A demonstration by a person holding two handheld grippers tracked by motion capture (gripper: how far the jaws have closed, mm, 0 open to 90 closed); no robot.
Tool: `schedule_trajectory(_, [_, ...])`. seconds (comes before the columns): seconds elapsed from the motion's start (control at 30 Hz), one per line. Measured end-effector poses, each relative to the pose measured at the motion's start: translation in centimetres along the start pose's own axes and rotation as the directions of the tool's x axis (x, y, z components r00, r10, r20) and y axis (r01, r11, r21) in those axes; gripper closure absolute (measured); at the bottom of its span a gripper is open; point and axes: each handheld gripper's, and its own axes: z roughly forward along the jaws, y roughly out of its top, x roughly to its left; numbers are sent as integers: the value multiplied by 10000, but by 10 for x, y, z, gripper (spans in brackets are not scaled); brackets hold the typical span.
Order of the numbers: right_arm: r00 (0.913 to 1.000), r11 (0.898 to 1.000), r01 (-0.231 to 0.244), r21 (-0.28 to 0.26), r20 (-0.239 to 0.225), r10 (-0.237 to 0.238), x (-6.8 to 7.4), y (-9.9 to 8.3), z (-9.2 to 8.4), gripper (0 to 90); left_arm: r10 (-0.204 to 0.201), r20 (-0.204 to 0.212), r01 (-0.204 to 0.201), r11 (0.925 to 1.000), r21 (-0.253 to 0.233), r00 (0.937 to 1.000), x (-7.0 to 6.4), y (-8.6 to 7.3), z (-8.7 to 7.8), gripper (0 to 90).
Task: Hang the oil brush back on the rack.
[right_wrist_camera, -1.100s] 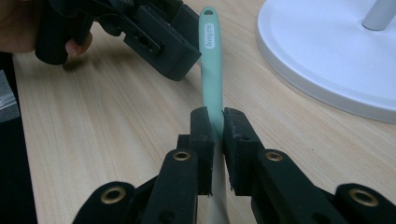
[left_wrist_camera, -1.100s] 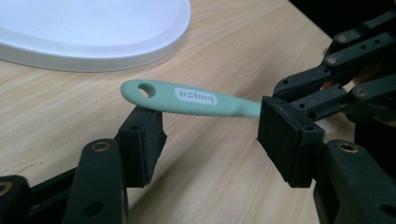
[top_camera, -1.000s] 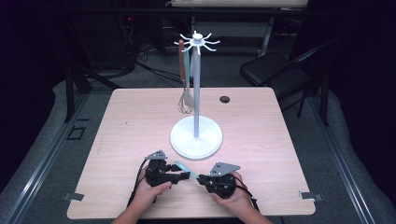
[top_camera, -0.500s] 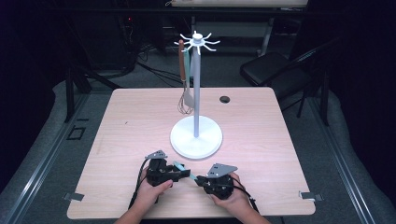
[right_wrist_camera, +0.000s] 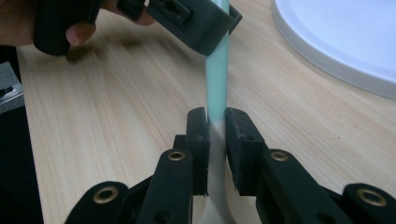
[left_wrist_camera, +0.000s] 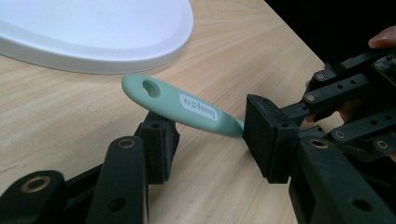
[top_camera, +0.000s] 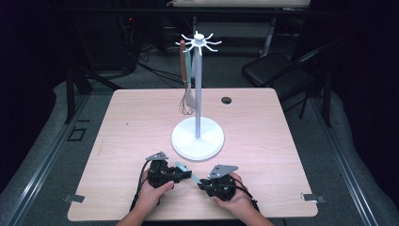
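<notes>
Spanning the short gap between the two grippers near the front edge of the table (top_camera: 122, 122), a mint-green utensil handle (left_wrist_camera: 187, 106) is held just above the wood. It has an oval hanging hole near its rounded end and a white printed label along its flat face. In the right gripper view the right gripper (right_wrist_camera: 215, 126) has its jaws closed tightly on the handle's lower, paler part, with the green strip rising straight up between them toward the other gripper's black jaws. In the left gripper view the left gripper (left_wrist_camera: 205, 135) has its jaws set apart on either side of the handle: the handle's holed end lies across the top of one pad (left_wrist_camera: 161, 140), while the far end runs beside the other pad; the jaws are not pressed shut on it. In the high view the person's left hand (top_camera: 155, 190) and right hand (top_camera: 233, 197) come in from the bottom edge, each wrapped around its gripper. Just beyond the grippers stands a white stand (top_camera: 197, 136) with a round base, a tall pole and radiating hooks at the top. A whisk (top_camera: 185, 101) with a brown handle and a second utensil hang from those hooks. A small dark round disc (top_camera: 227, 100) lies farther back on the table, and a black chair (top_camera: 268, 70) sits behind it on the floor.
</notes>
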Motion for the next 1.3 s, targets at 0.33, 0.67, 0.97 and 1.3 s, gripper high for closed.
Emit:
schedule_trajectory(0.33, [10000,9999,-26,138,67,25,-1,0,-1,825,100,103,-100,9999,5,9999,-4,-1,4,540])
schedule_trajectory(0.67, [9995,9986,-26,-533,310,43,6,4,-2,825,-114,56,116,9991,-408,9999,-14,1,7,541])
schedule_trajectory(0.97, [9981,9957,-385,-842,441,424,7,4,-1,825,-244,113,248,9989,-399,9996,-20,0,10,603])
schedule_trajectory(1.3, [9973,9948,-609,-818,369,641,6,3,2,821,-148,124,152,9995,-293,9998,-20,1,9,658])
